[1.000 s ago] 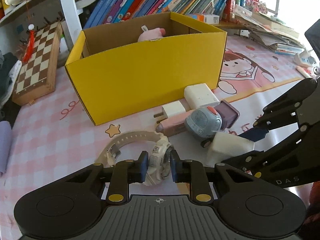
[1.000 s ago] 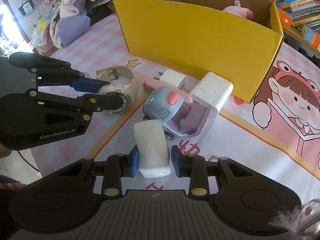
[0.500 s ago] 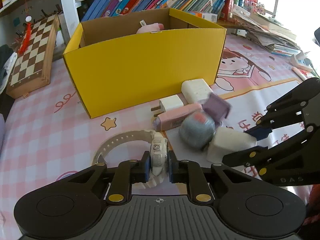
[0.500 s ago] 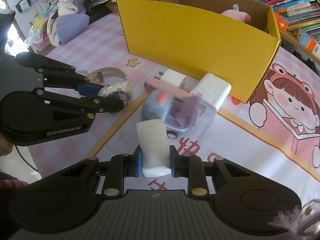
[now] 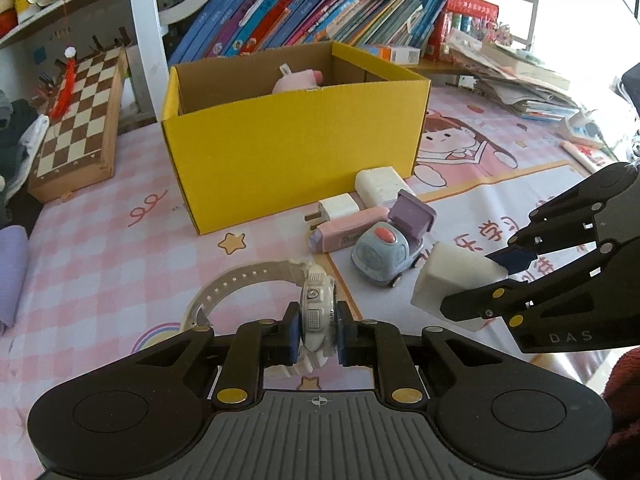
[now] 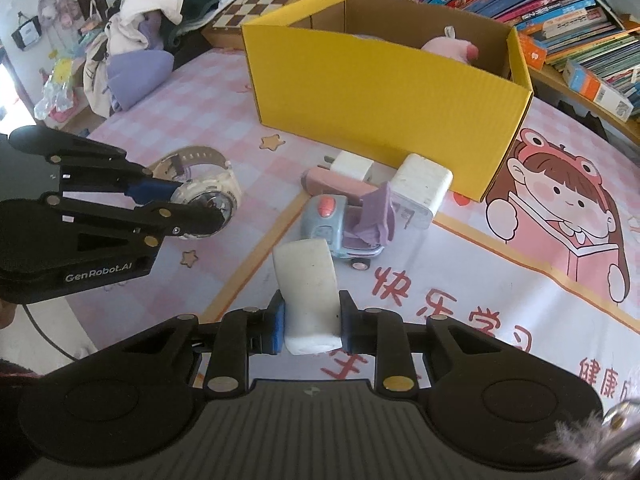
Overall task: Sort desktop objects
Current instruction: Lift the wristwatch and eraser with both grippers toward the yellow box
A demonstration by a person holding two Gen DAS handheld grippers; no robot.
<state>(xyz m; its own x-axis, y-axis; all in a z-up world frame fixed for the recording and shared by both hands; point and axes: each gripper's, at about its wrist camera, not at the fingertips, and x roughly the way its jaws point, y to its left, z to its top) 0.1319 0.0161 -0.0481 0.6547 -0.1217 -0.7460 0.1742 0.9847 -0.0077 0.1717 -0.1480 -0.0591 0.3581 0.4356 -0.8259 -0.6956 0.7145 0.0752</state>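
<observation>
We judge the sorting barely begun: only a pink plush toy (image 5: 298, 80) lies in the yellow box (image 5: 292, 148), which stands toward the far edge of the bench (image 5: 100, 248), near the bookshelf (image 5: 304, 20). Two things are in hand. Our left tool (image 5: 318, 334) pinches the white watch (image 5: 316, 312) by its case, strap trailing toward the box; our right tool (image 6: 311, 322) is pressed onto a white block (image 6: 306, 280) (perhaps an adapter; we cannot tell). Both seem lifted clear of the mat. Left to sort, in front of the box: a toy truck (image 6: 340, 228), a pink case (image 5: 348, 230), a small plug (image 5: 338, 208) and a bigger white charger (image 6: 420, 188). Both tools slant downward, side by side, facing the box.
</observation>
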